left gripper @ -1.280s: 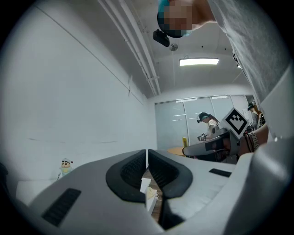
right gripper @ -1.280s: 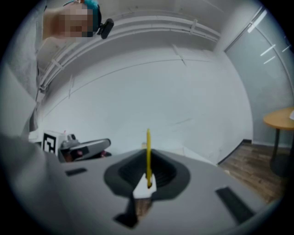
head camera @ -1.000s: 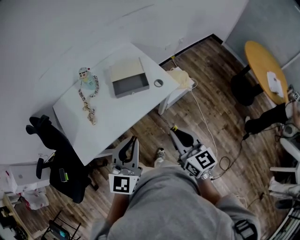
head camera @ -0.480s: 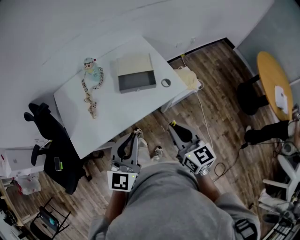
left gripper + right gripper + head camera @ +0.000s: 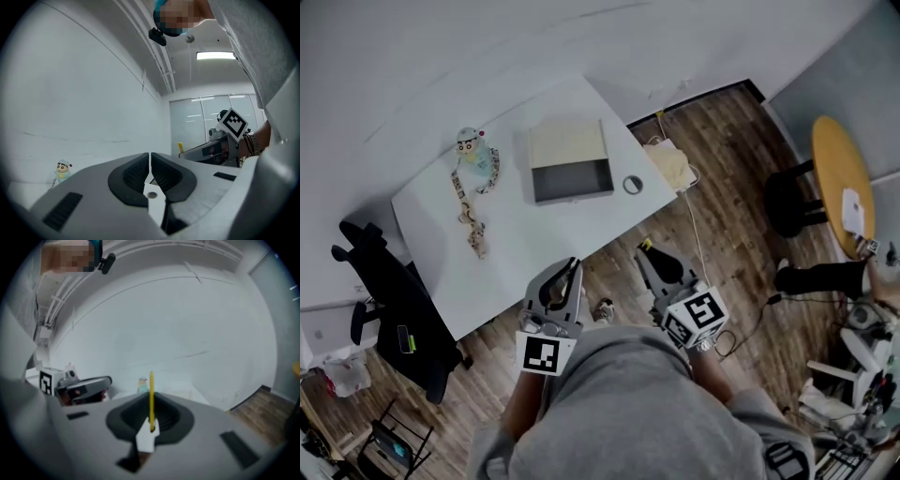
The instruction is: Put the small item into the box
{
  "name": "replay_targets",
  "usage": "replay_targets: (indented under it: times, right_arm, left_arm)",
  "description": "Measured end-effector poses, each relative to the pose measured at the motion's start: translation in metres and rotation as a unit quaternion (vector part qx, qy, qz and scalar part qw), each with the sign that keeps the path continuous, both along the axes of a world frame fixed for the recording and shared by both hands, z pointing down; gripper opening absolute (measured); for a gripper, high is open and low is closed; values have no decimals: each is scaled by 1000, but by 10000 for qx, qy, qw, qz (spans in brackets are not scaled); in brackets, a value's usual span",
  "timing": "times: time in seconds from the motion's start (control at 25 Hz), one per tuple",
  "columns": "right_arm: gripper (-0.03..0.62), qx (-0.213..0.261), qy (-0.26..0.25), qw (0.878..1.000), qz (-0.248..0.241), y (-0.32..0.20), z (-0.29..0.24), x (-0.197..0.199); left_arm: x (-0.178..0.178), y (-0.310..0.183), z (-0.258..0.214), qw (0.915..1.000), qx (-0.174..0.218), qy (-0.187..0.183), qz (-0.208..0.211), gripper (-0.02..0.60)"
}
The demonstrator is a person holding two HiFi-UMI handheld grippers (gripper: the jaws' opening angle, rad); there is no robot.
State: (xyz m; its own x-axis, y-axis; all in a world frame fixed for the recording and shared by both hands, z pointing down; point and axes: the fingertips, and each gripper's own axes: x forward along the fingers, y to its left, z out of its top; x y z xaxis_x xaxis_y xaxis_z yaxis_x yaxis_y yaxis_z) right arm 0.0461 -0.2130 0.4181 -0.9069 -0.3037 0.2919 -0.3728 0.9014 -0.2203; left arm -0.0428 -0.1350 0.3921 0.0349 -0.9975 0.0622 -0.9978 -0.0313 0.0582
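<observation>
Left gripper [image 5: 570, 269] and right gripper [image 5: 648, 251] are hanging short of the table [image 5: 534, 244], jaws closed, empty. Approaching closed is risking knocking the ring [image 5: 632, 185] off the edge.

no words, brands or numbers can be read anywhere. the only signs are black-and-white square markers, one on the cube of the left gripper [image 5: 569, 267] and one on the cube of the right gripper [image 5: 645, 251].

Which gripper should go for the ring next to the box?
Right, probably. The right gripper sits almost in line with the ring, which lies right of the box. The left gripper is farther off to the side. Both are shut and empty.
</observation>
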Motion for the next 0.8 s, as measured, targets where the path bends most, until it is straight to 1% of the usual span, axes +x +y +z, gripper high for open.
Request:
replay_targets:
  times: [0.16,0.32,0.44,0.64,0.8]
  right_arm:
    - [48,-28,231,9997,-25,-24,7,-25]
    - [47,-58,386,9992,-43,-46,14,-48]
    - [48,-105,519,9986,-46,-59,25,-69]
    - [48,-171,751,9970,-122,-75,42,-105]
    - [48,-169,1028,9942,-260,-86,58,-133]
  left_arm:
    - [-27,-32,6,9999,-59,88,66,46]
    - [-46,-58,5,9998,-61,-51,191,46]
    - [-62,-69,9,9996,-105,-27,264,46]
    - [-83,-82,13,9967,-45,-441,679,46]
    - [-101,-87,19,9969,-73,-304,727,46]
